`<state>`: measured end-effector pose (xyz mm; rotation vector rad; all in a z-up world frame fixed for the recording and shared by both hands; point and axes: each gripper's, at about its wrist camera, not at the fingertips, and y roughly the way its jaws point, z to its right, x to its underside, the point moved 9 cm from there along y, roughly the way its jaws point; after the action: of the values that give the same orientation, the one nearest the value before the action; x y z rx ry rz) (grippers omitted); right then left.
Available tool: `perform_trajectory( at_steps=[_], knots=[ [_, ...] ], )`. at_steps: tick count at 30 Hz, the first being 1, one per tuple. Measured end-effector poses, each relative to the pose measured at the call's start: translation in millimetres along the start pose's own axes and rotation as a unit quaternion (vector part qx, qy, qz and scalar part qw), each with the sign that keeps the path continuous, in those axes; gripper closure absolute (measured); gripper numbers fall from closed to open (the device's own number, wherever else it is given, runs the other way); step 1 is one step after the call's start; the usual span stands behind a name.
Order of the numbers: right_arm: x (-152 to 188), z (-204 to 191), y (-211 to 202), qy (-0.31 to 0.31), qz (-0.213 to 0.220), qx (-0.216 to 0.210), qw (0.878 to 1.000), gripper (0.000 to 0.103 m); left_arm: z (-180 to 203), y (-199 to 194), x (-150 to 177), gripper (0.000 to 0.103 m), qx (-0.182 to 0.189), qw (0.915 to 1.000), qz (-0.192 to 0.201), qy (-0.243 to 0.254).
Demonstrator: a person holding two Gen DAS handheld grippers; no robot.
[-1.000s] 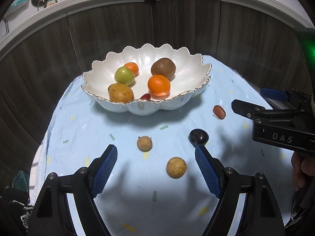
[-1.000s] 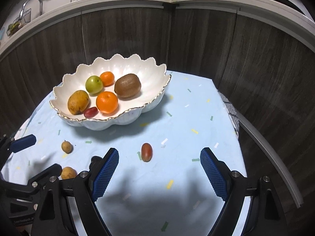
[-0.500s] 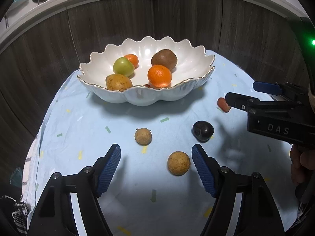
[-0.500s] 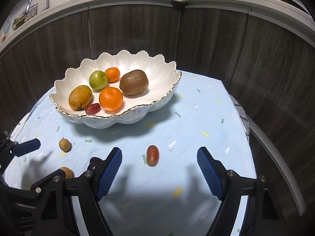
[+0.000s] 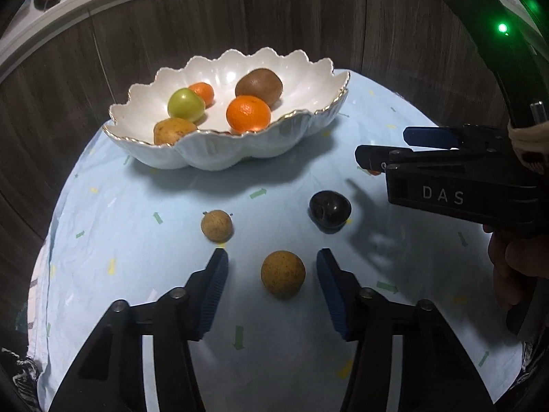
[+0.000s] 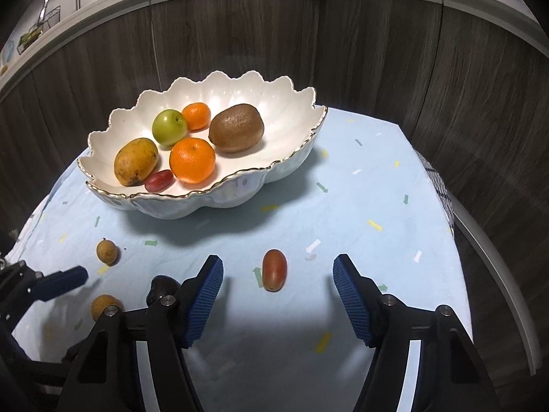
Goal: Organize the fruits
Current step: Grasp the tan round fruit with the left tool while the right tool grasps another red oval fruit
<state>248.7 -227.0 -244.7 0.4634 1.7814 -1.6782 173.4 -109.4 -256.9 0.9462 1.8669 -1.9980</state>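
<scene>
My left fingers point(image 5: 271, 283) have been closing around the tan round fruit point(image 5: 282, 274) in front of the bowl point(image 5: 219, 158), not yet gripping; my right fingers point(image 6: 277, 288), also narrowing, straddle the red oval fruit point(image 6: 274, 269) untouched, both bound for that bowl.

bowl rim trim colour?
Gold line along the scalloped edge of the white bowl; clearest in the right wrist view.

My two wrist cameras look steeply down, close over the surface point(image 5: 144, 240); both share the scalloped bowl point(image 5: 240, 158) point(image 6: 219, 202).
</scene>
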Motion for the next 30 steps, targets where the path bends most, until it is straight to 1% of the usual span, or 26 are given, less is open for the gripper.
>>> perform_trajectory(
  at_steps=[1, 5, 8, 12, 16, 18, 24, 30],
  knots=[
    [0.5, -0.1, 0.8, 0.0, -0.001, 0.0, 1.0, 0.039, -0.1, 1.1, 0.9, 0.056, 0.001, 1.0, -0.003, -0.002],
    [2.7, -1.5, 5.7, 0.0, -0.009, -0.002, 1.0, 0.045, -0.3, 3.6, 2.9, 0.058, 0.001, 1.0, -0.007, -0.002],
    [2.4, -2.6, 8.0, 0.002, -0.009, -0.003, 1.0, 0.047, 1.7, 5.5, 5.0, 0.063, 0.003, 1.0, -0.009, 0.0],
    [3.4, -5.9, 12.7, 0.002, -0.015, -0.008, 1.0, 0.058, 2.8, 5.9, 5.2, 0.068, 0.007, 1.0, -0.004, 0.006],
    [7.8, -7.8, 17.9, 0.002, -0.024, -0.011, 1.0, 0.064, 5.1, 5.0, 6.2, 0.074, 0.009, 0.9999, -0.004, 0.013],
    [9.9, -7.7, 19.5, 0.006, -0.028, -0.013, 1.0, 0.07, 6.0, 4.8, 6.2, 0.077, 0.012, 0.9998, -0.003, 0.014],
    [12.7, -5.1, 21.2, 0.013, -0.03, -0.014, 0.999, 0.08, 5.8, 4.9, 5.2, 0.077, 0.013, 0.9998, -0.002, 0.017],
    [12.8, -2.1, 21.3, 0.019, -0.028, -0.014, 0.999, 0.085, 5.9, 4.8, 4.7, 0.077, 0.012, 0.9997, 0.0, 0.02]
  ],
)
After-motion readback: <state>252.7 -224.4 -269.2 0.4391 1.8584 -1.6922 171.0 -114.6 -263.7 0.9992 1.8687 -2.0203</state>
